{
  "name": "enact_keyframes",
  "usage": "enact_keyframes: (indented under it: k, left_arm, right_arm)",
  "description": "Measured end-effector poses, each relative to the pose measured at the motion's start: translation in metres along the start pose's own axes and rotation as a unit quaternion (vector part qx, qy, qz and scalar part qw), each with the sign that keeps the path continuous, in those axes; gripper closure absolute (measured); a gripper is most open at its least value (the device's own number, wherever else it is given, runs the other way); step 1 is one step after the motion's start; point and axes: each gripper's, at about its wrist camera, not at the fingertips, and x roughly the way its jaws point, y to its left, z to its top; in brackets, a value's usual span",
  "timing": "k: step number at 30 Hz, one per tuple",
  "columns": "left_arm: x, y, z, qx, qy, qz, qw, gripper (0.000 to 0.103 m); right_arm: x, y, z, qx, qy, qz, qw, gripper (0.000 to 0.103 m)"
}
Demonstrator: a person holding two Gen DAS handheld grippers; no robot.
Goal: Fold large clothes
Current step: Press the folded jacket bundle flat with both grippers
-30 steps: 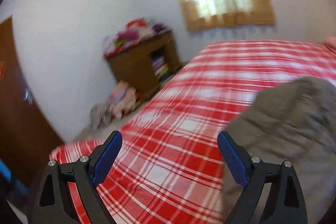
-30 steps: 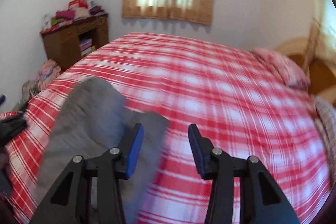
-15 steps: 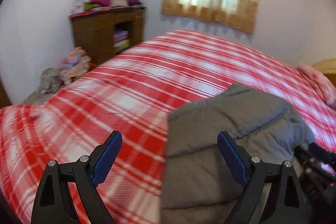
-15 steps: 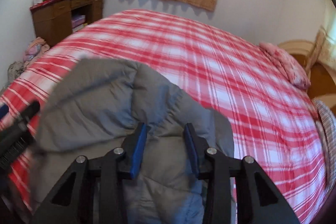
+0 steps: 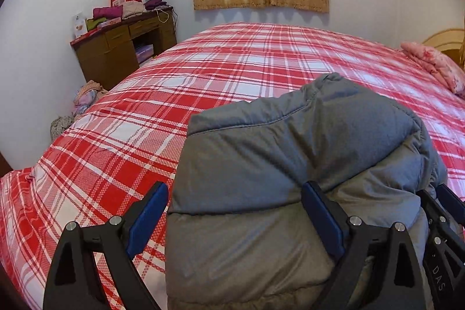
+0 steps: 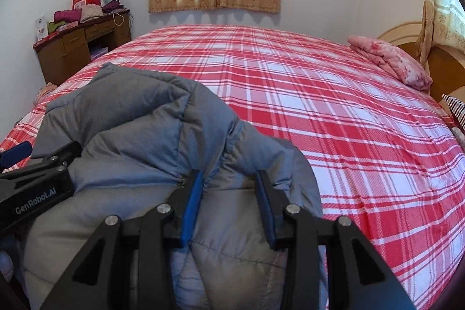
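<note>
A grey padded jacket (image 5: pixel 290 150) lies bunched on the near part of the red plaid bed (image 5: pixel 232 63). My left gripper (image 5: pixel 234 217) stands open and wide over the jacket's left edge; the padding fills the gap and laps over its right finger, unpinched. In the right wrist view the jacket (image 6: pixel 139 135) humps up in front. My right gripper (image 6: pixel 229 205) is shut on a thick fold of it, with fabric gathered at the left pad. The left gripper's body (image 6: pixel 35 176) shows at the left edge there. The right gripper (image 5: pixel 444 211) peeks in at the right of the left wrist view.
The plaid bed (image 6: pixel 319 106) stretches far beyond the jacket. A pink folded quilt (image 6: pixel 389 60) lies by the wooden headboard (image 6: pixel 441 66) at right. A brown desk (image 5: pixel 116 48) piled with clothes stands at back left, with a heap of clothes (image 5: pixel 84 98) on the floor.
Both grippers have sunk toward the bed and the jacket has come down onto it. The left view swung right over the jacket. The right jaws narrowed onto the padding.
</note>
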Motion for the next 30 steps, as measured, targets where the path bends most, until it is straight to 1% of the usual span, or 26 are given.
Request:
enact_keyframes:
  k: [11, 18, 30]
  left_arm:
    - [0.013, -0.008, -0.006, 0.021, 0.005, 0.025, 0.9995, 0.007]
    - [0.02, -0.006, -0.008, 0.018, 0.017, 0.018, 0.9995, 0.006]
    - [0.023, -0.009, -0.01, 0.023, 0.019, 0.025, 0.9992, 0.006]
  right_arm:
    - [0.006, -0.002, -0.009, 0.013, 0.009, 0.009, 1.0, 0.063]
    - [0.01, -0.004, -0.011, 0.021, 0.019, 0.017, 0.999, 0.063]
    - [0.016, -0.005, -0.012, 0.019, 0.027, 0.017, 0.999, 0.063]
